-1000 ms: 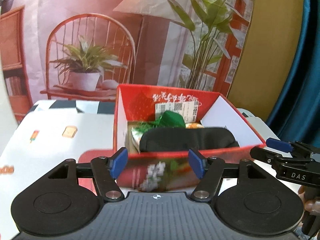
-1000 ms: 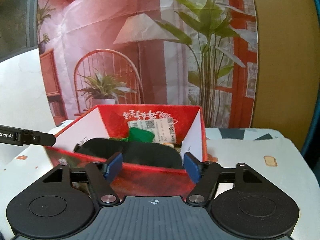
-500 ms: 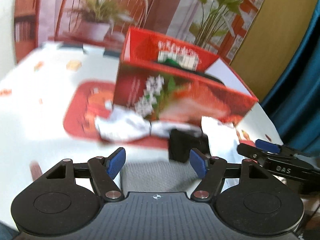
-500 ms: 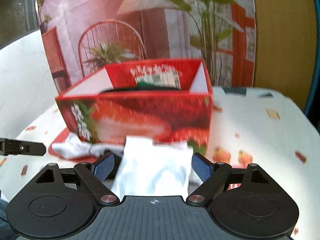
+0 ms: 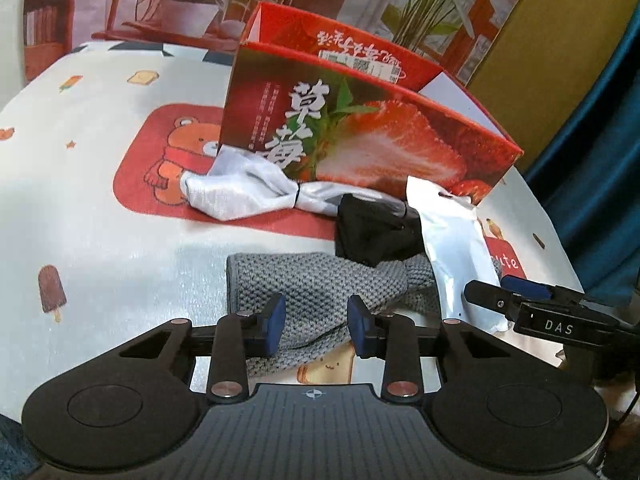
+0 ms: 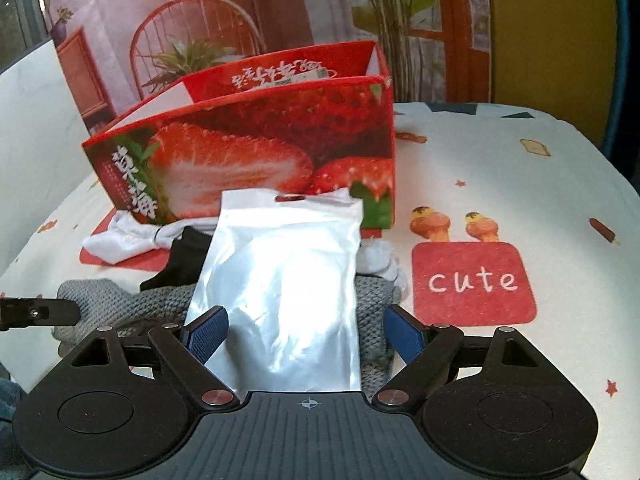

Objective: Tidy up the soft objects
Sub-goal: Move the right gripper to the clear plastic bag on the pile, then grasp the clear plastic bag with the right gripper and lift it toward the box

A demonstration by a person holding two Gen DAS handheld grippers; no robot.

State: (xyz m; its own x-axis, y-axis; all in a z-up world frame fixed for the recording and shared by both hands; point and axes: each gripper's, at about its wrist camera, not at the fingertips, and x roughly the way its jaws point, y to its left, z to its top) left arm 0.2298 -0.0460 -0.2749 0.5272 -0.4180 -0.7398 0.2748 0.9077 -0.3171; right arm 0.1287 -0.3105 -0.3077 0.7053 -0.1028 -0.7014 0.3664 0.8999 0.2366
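Silver pouch (image 6: 280, 280), long axis toward strawberry box (image 6: 256, 152), hang-hole end farthest

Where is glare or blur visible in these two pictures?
Right wrist view: strong glare whitens the middle of the flat silver foil pouch, and the red strawberry-printed cardboard box looks slightly soft. Left wrist view: sharp, a bright sheen on the white printed tablecloth; fisheye bends its edge.
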